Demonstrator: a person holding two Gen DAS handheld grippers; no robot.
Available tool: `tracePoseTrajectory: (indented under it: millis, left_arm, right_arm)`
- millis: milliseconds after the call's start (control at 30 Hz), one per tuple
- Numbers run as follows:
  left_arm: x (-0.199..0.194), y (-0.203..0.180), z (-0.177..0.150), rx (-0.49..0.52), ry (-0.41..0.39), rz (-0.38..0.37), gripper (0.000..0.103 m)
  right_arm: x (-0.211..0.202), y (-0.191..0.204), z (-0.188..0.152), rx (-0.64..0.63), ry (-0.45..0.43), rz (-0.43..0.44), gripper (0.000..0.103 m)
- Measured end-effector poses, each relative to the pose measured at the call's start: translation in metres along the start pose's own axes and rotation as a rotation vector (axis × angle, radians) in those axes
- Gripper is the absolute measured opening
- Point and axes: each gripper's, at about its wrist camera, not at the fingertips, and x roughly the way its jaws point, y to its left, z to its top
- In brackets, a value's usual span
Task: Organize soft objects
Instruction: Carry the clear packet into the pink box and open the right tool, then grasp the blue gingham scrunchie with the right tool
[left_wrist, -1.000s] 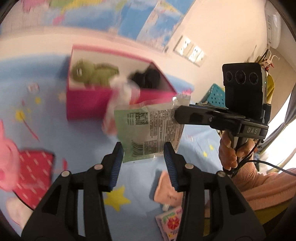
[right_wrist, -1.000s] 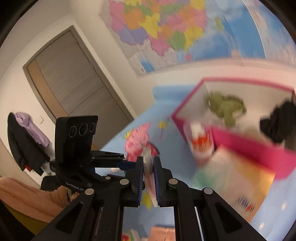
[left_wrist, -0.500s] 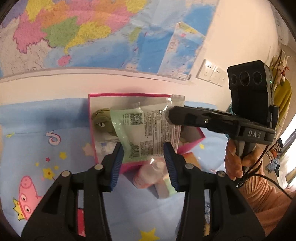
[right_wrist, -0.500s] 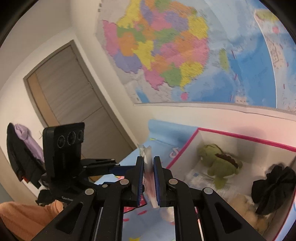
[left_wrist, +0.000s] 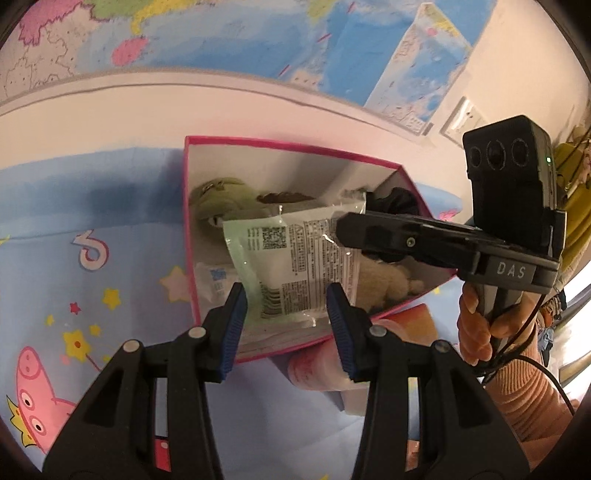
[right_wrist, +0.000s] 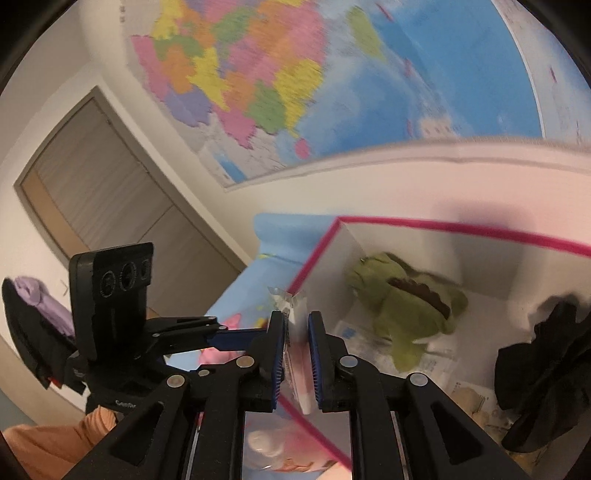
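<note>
box (left_wrist: 280, 144): pink-rimmed, ahead of both hand-held grippers, already holding a green plush (right_wrist: 402, 310), a black cloth (right_wrist: 546, 369) and a tan toy (left_wrist: 384, 277).
packet (left_wrist: 291, 266): hangs over the box, not yet dropped.
right hand-held gripper (right_wrist: 296, 354): pinching the packet's edge.
left hand-held gripper (left_wrist: 284, 328): spread, empty, just before the box.
left to do: release packet; bottle (left_wrist: 317, 373) outside the box.

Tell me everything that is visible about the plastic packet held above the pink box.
The plastic packet is a flat, glossy pouch, pale green at its left edge, with a white back label carrying a QR code, small print and a barcode. The right gripper pinches its upper right corner, so it hangs over the open pink box. The open left gripper does not touch it.
</note>
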Motion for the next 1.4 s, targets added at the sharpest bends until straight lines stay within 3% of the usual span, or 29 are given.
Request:
tracePoseTrajectory:
  millis: [100, 233, 567, 833, 1033, 1200, 1400]
  left_arm:
    - [0.001, 0.007, -0.003, -0.024, 0.001, 0.001, 0.046]
    - [-0.004, 0.010, -0.003, -0.029, -0.013, 0.003, 0.046]
    - [-0.020, 0.000, -0.010, 0.005, -0.075, 0.053, 0.046]
    - [-0.057, -0.025, -0.045, 0.096, -0.138, -0.003, 0.046]
    - [-0.062, -0.057, -0.095, 0.206, -0.085, -0.079, 0.047]
    - [-0.042, -0.079, -0.135, 0.269, 0.016, -0.119, 0.047]
    - [-0.025, -0.089, -0.166, 0.251, 0.101, -0.180, 0.047]
  right_arm:
    - [0.011, -0.013, 0.000, 0.051, 0.055, -0.114, 0.041]
    - [0.008, -0.015, -0.003, 0.032, 0.053, -0.214, 0.044]
    - [-0.013, 0.004, -0.019, -0.020, 0.046, -0.203, 0.046]
    - [-0.064, 0.027, -0.053, -0.072, -0.009, -0.141, 0.046]
    - [-0.104, 0.057, -0.100, -0.153, 0.004, -0.098, 0.051]
    - [-0.102, 0.064, -0.152, -0.175, 0.129, -0.116, 0.052]
    - [-0.089, 0.052, -0.198, -0.128, 0.246, -0.144, 0.052]
